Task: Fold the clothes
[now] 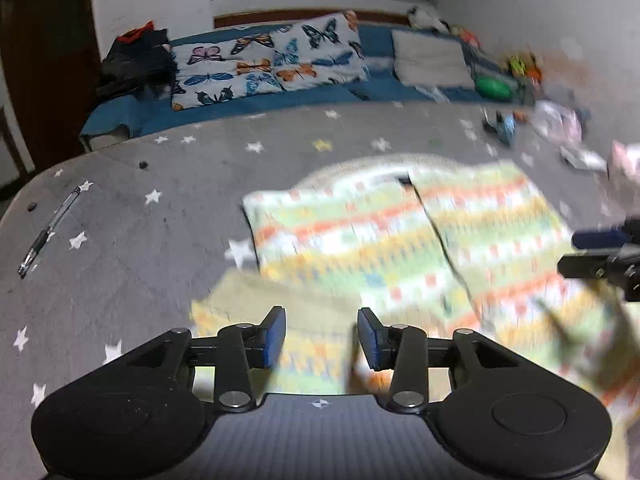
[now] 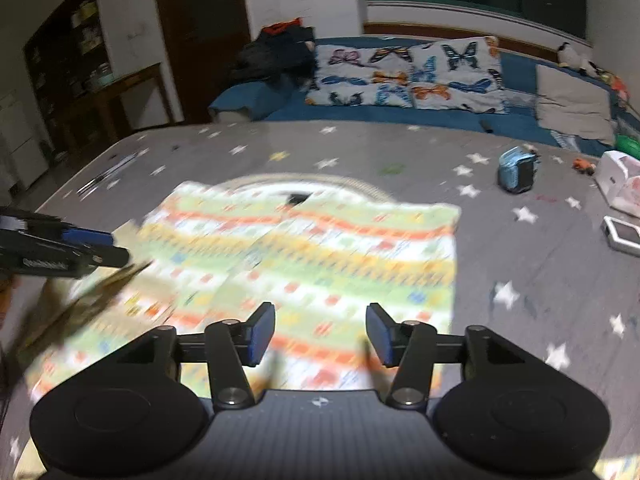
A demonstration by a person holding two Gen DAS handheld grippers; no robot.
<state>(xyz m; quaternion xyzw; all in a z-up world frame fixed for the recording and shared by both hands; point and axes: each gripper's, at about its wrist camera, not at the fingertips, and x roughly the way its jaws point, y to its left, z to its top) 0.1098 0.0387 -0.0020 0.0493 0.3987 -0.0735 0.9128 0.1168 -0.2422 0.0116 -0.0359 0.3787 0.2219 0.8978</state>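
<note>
- Garment (image 1: 400,240): striped knit top in green, orange, yellow and white bands, lying spread flat on the grey star-print surface (image 1: 140,208); neckline toward the far side. Heavily motion-blurred in both views, so finer folds cannot be read. Also seen in the right wrist view (image 2: 320,248).
- Left gripper (image 1: 322,338): jaws set well apart, blue pads facing each other, nothing between them; it sits over the near left part of the garment, where a yellowish flap of the cloth lies. Its side profile appears at the left edge of the right wrist view (image 2: 80,250).
- Right gripper (image 2: 320,334): jaws set well apart, holding nothing, poised over the garment's near edge. Its tips enter the right edge of the left wrist view (image 1: 592,252).
- Pen (image 1: 50,232): on the surface, well left of the garment.
- Small blue box-like object (image 2: 516,170): on the surface, beyond the garment's right corner; probably a toy or case.
- Butterfly-print pillows (image 2: 404,76): on the blue bedding (image 2: 400,118) behind the surface.
- Dark clothing heap (image 2: 276,58): left of the pillows.
- Grey cushion (image 2: 572,104): right of the pillows.
</note>
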